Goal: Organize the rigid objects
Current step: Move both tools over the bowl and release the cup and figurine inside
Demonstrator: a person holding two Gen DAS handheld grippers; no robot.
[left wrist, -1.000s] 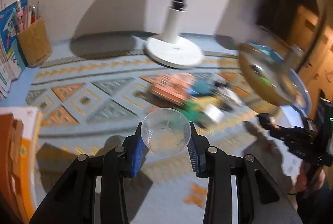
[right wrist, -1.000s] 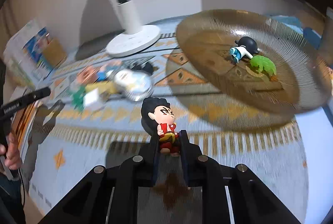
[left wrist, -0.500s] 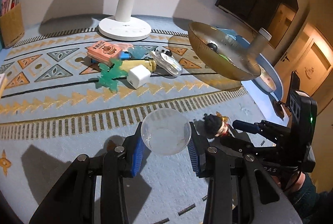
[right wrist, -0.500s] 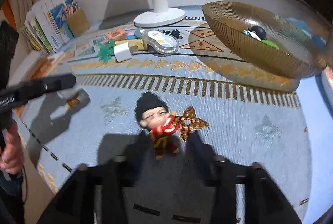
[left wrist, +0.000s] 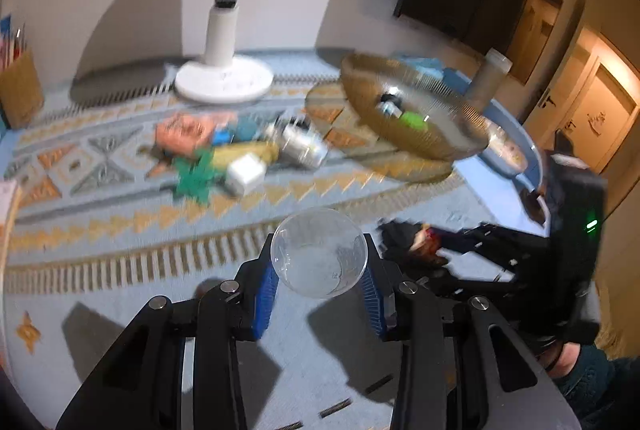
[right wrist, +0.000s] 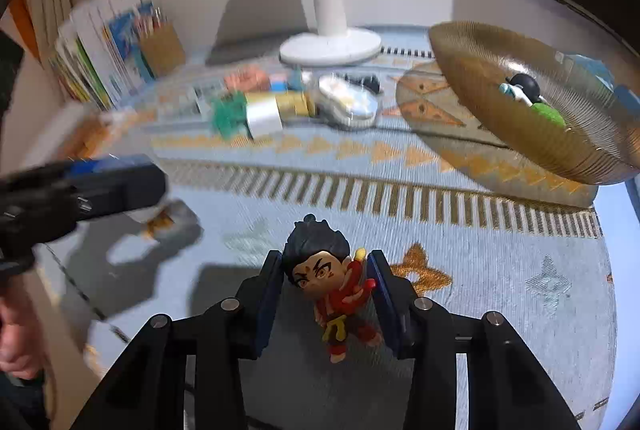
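Half a second back the figurine lay loose on the mat ahead of spread right fingers; now the right gripper (right wrist: 326, 294) has closed in around the figurine (right wrist: 332, 288), its pads at either side of the head and red body. Whether they truly pinch it or only bracket it I cannot tell, since the doll leans and a sliver of gap seems to show at its left. It sits at six o'clock in the right wrist view, low over the patterned mat (right wrist: 500, 270), probably so it can be carried to the ribbed amber bowl (right wrist: 532, 134) at two o'clock, where a black-and-white toy and a green piece already lie.

The left gripper (left wrist: 319, 280) pinches a clear plastic cup (left wrist: 319, 258) by its sides, mouth toward the camera, held clear of the mat. The clutter pile (left wrist: 240, 154) waits at eleven o'clock beside the white lamp base (left wrist: 224, 84).
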